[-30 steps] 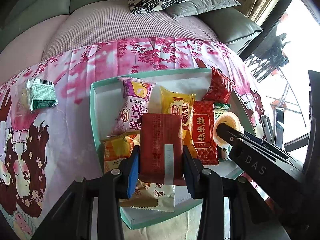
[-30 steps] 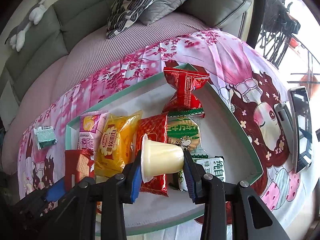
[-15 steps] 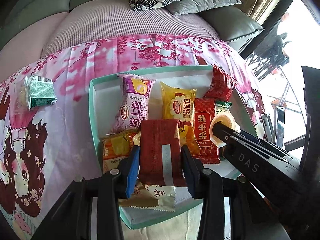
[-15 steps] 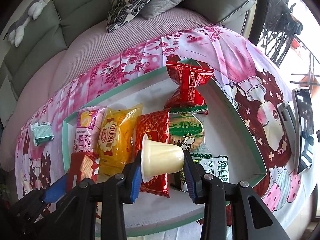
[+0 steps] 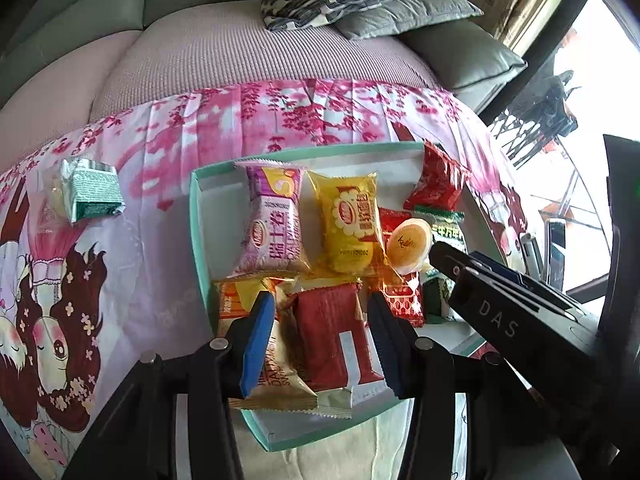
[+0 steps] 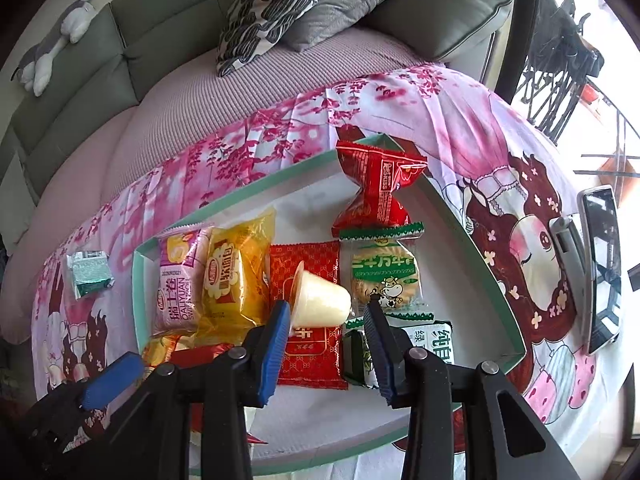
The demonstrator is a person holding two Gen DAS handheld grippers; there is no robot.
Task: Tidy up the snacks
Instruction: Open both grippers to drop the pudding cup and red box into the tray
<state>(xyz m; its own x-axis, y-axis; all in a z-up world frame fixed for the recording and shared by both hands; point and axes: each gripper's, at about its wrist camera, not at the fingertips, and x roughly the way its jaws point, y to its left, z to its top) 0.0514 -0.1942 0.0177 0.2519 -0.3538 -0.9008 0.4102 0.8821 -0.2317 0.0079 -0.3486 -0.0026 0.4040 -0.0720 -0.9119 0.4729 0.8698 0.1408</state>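
A mint-green tray on the pink cloth holds several snack packets. My left gripper is open, with a dark red packet lying between its fingers on other packets in the tray's near left part. My right gripper is open; a pale yellow jelly cup lies on its side on a red packet just ahead of its fingers. The cup also shows in the left wrist view. A green packet lies on the cloth left of the tray.
A sofa with a patterned cushion stands behind the table. A phone lies on the cloth at the right. In the tray are pink, yellow and red twisted packets and a round cracker pack.
Both grippers have opened. The dark red packet has dropped from the left gripper into the tray, and the jelly cup has left the right gripper and rests on the red packet.
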